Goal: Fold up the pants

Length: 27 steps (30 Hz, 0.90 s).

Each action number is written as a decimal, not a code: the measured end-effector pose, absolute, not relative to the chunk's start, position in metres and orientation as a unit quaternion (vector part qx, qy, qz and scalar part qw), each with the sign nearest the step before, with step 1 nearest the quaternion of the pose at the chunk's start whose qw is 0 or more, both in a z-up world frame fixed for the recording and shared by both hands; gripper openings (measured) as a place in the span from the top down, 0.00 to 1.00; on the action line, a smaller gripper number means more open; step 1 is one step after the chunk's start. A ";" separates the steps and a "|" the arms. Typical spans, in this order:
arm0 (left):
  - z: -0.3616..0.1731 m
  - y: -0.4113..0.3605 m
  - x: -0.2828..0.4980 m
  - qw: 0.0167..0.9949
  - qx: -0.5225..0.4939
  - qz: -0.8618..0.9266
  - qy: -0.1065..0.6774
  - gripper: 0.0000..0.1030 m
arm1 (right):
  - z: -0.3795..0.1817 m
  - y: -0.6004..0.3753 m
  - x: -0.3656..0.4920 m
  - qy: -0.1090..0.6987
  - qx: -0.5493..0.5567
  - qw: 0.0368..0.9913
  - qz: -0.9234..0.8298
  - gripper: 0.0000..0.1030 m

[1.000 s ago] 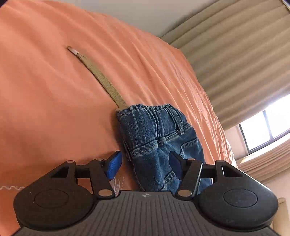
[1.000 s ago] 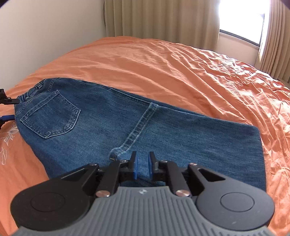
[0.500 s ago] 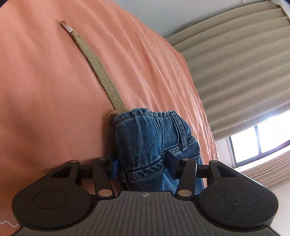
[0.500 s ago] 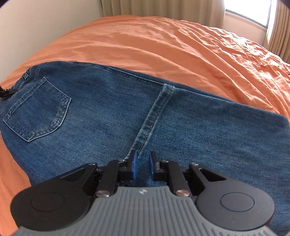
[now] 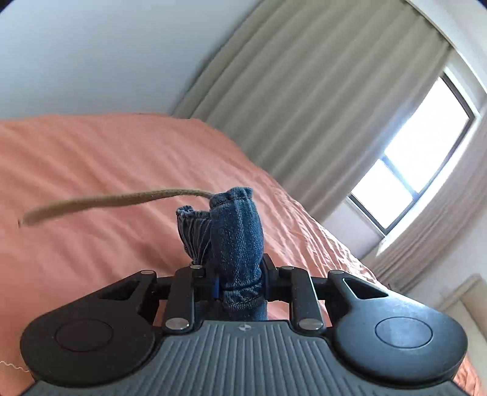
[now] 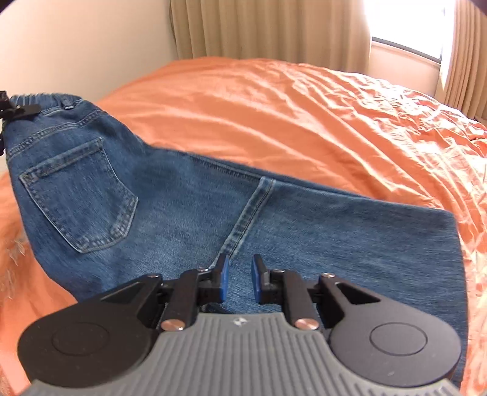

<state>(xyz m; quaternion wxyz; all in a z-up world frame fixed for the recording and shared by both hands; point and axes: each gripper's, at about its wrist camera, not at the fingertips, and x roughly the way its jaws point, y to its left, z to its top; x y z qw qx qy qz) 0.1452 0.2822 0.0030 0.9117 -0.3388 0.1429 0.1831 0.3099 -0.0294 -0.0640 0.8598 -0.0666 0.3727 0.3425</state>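
Daylight from the window [image 5: 411,170] lights both views, blown out to white at the glass [image 6: 404,21]. Strong fisheye bending at the edges, curtains [image 5: 304,100] curve. Motion blur smears the belt [image 5: 106,202] and orange bedspread [image 5: 91,170]; right view sharper.

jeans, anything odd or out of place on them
One thing: a tan drawstring trails loose from the waistband bunched in the closing left gripper, swinging over the bed. Otherwise the jeans lie flat.
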 end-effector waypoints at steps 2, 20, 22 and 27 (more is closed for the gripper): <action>0.020 0.250 0.159 0.929 -0.299 0.159 0.153 0.77 | -0.057 -0.043 0.310 0.370 -0.050 0.864 0.338 0.89; -0.078 0.046 0.242 0.904 -0.144 0.019 0.402 0.72 | -0.078 -0.168 0.304 0.398 -0.003 0.877 0.268 0.88; -0.077 0.055 0.239 0.902 -0.164 0.002 0.399 0.69 | -0.081 -0.169 0.304 0.405 0.002 0.875 0.264 0.88; -0.069 0.075 0.238 0.887 -0.232 -0.029 0.397 0.67 | -0.077 -0.159 0.304 0.405 0.036 0.872 0.271 0.67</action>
